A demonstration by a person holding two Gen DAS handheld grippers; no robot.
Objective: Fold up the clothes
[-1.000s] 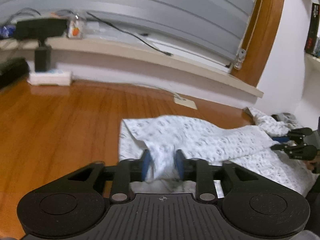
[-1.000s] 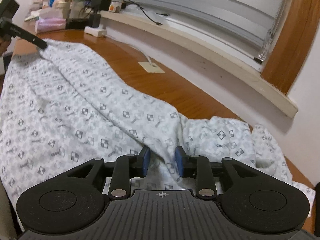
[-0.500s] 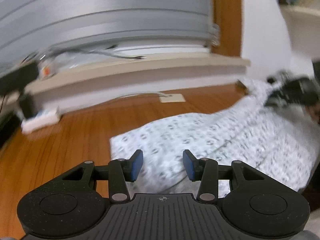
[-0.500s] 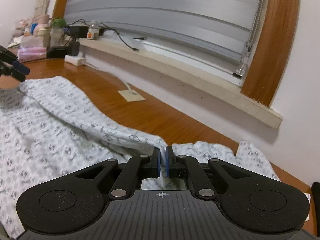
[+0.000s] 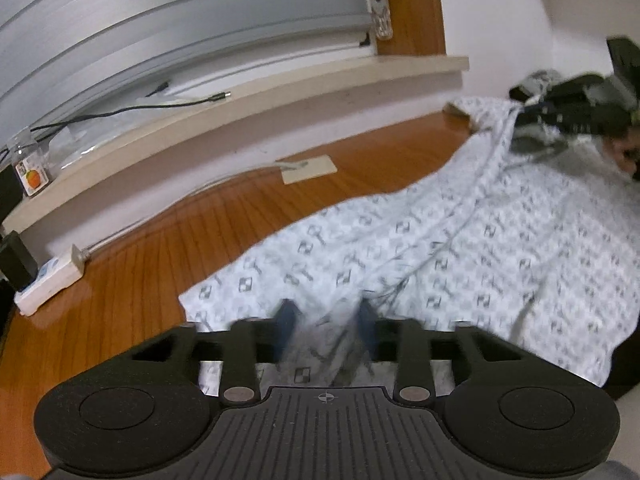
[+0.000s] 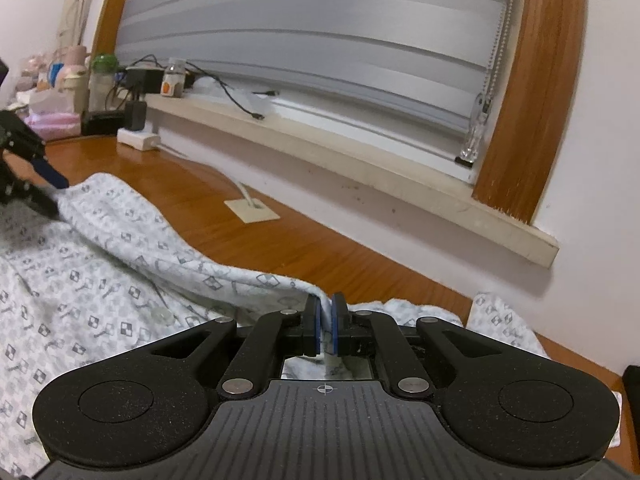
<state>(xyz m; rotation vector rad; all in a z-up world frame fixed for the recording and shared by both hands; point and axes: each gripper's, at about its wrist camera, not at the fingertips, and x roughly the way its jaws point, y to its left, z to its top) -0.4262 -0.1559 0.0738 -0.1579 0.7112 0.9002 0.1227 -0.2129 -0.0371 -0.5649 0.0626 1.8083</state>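
Right wrist: right gripper (image 6: 327,322) jaws pinching garment (image 6: 100,280) edge; left gripper (image 5: 325,330) jaws just closing around cloth, contact blurred. Edge should be kept taut before folding.

Our left gripper (image 5: 326,322) points downward over the near left edge of the garment (image 5: 460,248), its blue pads (image 5: 286,320) blurred; its jaws have just been closing, with a fold of cloth between them. Whether the pads press on it we cannot tell. Our right gripper (image 6: 327,322), at the far right, tilts gently down, its pads pinched tight on a thin ridge of cloth.
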